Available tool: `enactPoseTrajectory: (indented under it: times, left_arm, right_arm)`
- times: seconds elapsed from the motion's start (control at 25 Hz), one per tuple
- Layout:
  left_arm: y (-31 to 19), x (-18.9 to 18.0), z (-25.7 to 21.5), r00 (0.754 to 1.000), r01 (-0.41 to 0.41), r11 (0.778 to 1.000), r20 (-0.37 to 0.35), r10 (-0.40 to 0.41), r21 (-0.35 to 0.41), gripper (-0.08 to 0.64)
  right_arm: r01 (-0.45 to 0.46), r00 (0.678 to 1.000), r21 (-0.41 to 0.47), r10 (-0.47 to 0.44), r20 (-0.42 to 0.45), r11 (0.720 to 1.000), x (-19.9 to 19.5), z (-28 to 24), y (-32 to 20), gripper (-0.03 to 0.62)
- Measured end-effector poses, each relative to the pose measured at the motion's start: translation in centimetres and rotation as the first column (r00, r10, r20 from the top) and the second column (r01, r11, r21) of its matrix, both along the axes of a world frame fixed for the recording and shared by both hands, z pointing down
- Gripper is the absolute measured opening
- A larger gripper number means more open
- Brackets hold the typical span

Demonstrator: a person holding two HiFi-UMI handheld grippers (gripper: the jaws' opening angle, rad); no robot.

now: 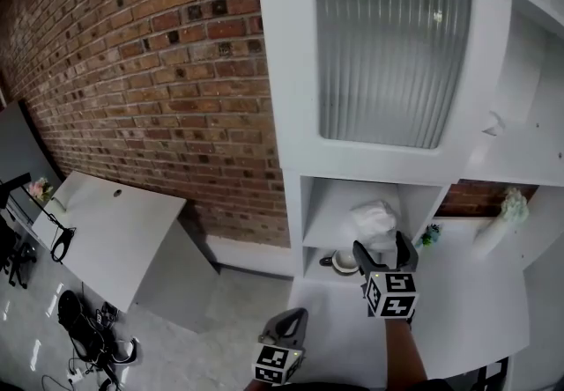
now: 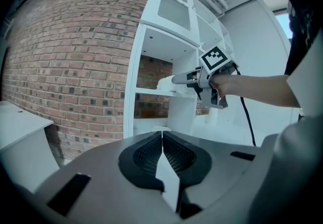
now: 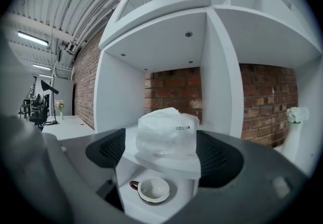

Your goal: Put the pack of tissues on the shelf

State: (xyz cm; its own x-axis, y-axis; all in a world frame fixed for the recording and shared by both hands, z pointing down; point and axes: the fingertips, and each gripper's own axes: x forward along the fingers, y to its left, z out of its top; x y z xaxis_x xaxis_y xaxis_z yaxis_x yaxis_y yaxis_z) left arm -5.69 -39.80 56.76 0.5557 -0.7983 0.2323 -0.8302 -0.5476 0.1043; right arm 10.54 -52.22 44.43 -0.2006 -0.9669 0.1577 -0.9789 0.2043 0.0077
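Pack of tissues lay on the white shelf, near its front edge, brick wall far behind. Right gripper: jaws spread wide on either side of the pack, pads not pressing it. Left gripper: jaws closed together, nothing between them. Cup stood one level below.

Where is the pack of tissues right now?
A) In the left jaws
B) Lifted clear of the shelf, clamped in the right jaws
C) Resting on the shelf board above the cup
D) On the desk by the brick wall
C: the pack of tissues sits on the shelf board above the cup, and the right gripper has its jaws spread wide on either side of it.
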Motion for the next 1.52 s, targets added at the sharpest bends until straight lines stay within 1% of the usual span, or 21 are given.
enactPoseTrajectory:
  times: [0.08,0.2,0.28,0.4,0.52,0.68,0.72,0.84,0.92,0.96,1.04,1.12,1.28,1.44,1.52]
  left_arm:
    - [0.2,-0.1,0.1,1.000,0.002,1.000,-0.002,-0.002,0.002,0.012]
    - [0.5,0.0,-0.1,1.000,0.005,1.000,-0.010,-0.005,0.000,0.012]
    - [0.8,0.1,-0.6,1.000,0.004,1.000,-0.020,-0.004,0.005,0.012]
    - [1.2,0.2,-1.2,1.000,0.006,1.000,-0.028,-0.006,0.020,0.012]
    - [1.8,0.2,-1.5,1.000,0.004,1.000,-0.029,-0.003,0.023,0.012]
    - [2.6,0.3,-1.4,1.000,-0.003,1.000,-0.031,0.004,0.028,0.012]
    - [2.8,0.3,-1.5,0.999,-0.007,0.999,-0.033,0.008,0.033,0.012]
    - [3.6,0.6,-2.0,0.999,-0.024,0.998,-0.035,0.026,0.052,0.012]
    - [3.9,0.6,-2.3,0.999,-0.025,0.998,-0.039,0.028,0.058,0.012]
    - [4.1,0.6,-2.5,0.999,-0.023,0.998,-0.042,0.025,0.060,0.012]
    - [4.3,0.5,-2.6,0.999,-0.018,0.998,-0.048,0.021,0.065,0.012]
    - [4.6,0.5,-2.7,0.998,-0.022,0.997,-0.052,0.026,0.068,0.012]
    - [5.7,1.3,-2.4,0.997,-0.064,0.996,-0.046,0.067,0.064,0.012]
    - [6.6,1.9,-1.8,0.995,-0.081,0.996,-0.057,0.083,0.048,0.012]
    - [6.7,2.0,-1.5,0.994,-0.084,0.996,-0.062,0.087,0.043,0.012]
  right_arm:
    - [0.006,1.000,0.010,-0.007,0.005,1.000,-0.1,-0.3,0.6,0.426]
    - [0.023,1.000,0.015,-0.023,-0.009,1.000,-0.3,-0.4,1.6,0.426]
    - [0.053,0.999,0.014,-0.053,-0.005,0.998,-0.6,-0.4,2.5,0.426]
    - [0.119,0.992,0.008,-0.120,0.033,0.993,-0.9,0.0,4.0,0.426]
    - [0.153,0.987,0.010,-0.154,0.049,0.988,-0.8,0.3,5.7,0.425]
    - [0.159,0.985,0.092,-0.164,0.057,0.983,-0.5,-0.5,8.4,0.425]
    - [0.163,0.984,0.099,-0.169,0.055,0.982,-0.5,-0.5,9.0,0.425]
    - [0.167,0.985,0.083,-0.170,0.036,0.982,-0.7,0.2,10.9,0.423]
    - [0.153,0.987,0.076,-0.156,0.032,0.985,-0.5,0.7,12.0,0.423]
    - [0.142,0.989,0.077,-0.145,0.034,0.987,-0.2,0.9,12.5,0.416]
    - [0.116,0.992,0.075,-0.119,0.039,0.990,0.3,1.5,13.5,0.360]
    - [0.097,0.994,0.059,-0.099,0.045,0.994,0.7,2.3,14.6,0.332]
    - [0.075,0.995,0.019,-0.076,0.064,0.997,1.3,4.6,16.7,0.264]
    - [0.053,0.997,-0.052,-0.049,0.064,0.997,1.8,7.6,18.5,0.203]
    - [0.032,0.998,-0.099,-0.027,0.056,0.995,2.2,9.0,19.0,0.194]
